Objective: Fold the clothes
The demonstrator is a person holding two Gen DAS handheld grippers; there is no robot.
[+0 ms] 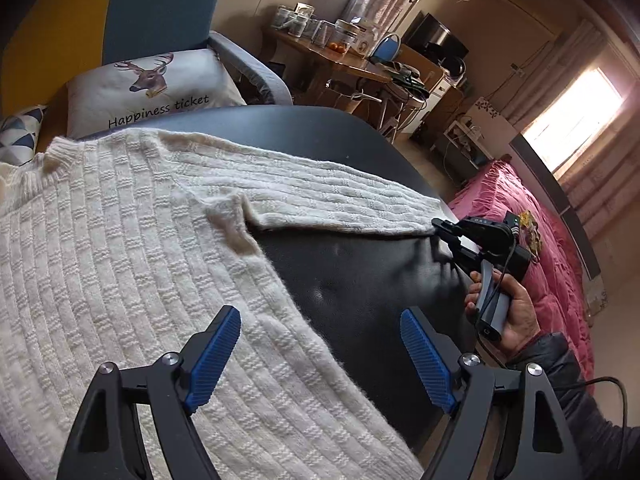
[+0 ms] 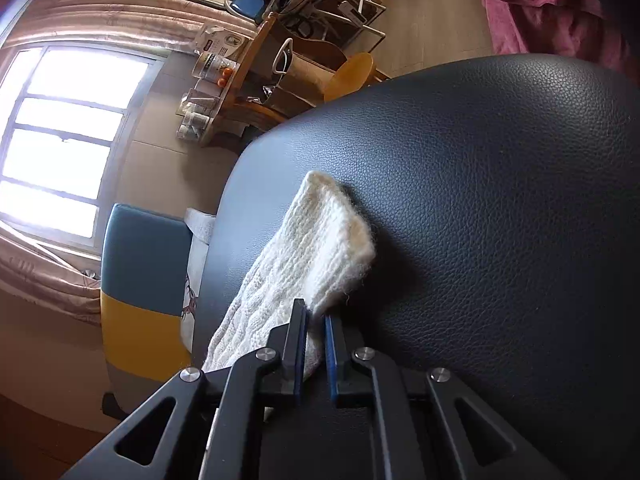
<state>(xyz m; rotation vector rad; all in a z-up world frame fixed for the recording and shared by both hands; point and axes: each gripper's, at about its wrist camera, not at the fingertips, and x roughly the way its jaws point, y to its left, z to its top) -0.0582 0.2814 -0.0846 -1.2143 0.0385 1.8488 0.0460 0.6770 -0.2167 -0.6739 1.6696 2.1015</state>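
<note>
From our left wrist, the left gripper point(image 1: 320, 356) hangs wide open and empty over the cream knit sweater point(image 1: 120, 248) spread on the black leather table point(image 1: 360, 272), a deer cushion point(image 1: 152, 84) at eleven o'clock. From our right wrist, the right gripper point(image 2: 316, 320) is clamped on the sweater's sleeve cuff point(image 2: 328, 240), which runs toward twelve o'clock, with a blue-and-yellow chair point(image 2: 140, 280) at nine o'clock.

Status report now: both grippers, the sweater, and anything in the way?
Left gripper open, above sweater. Right gripper shut on sleeve cuff. Table bare around sleeve.
</note>
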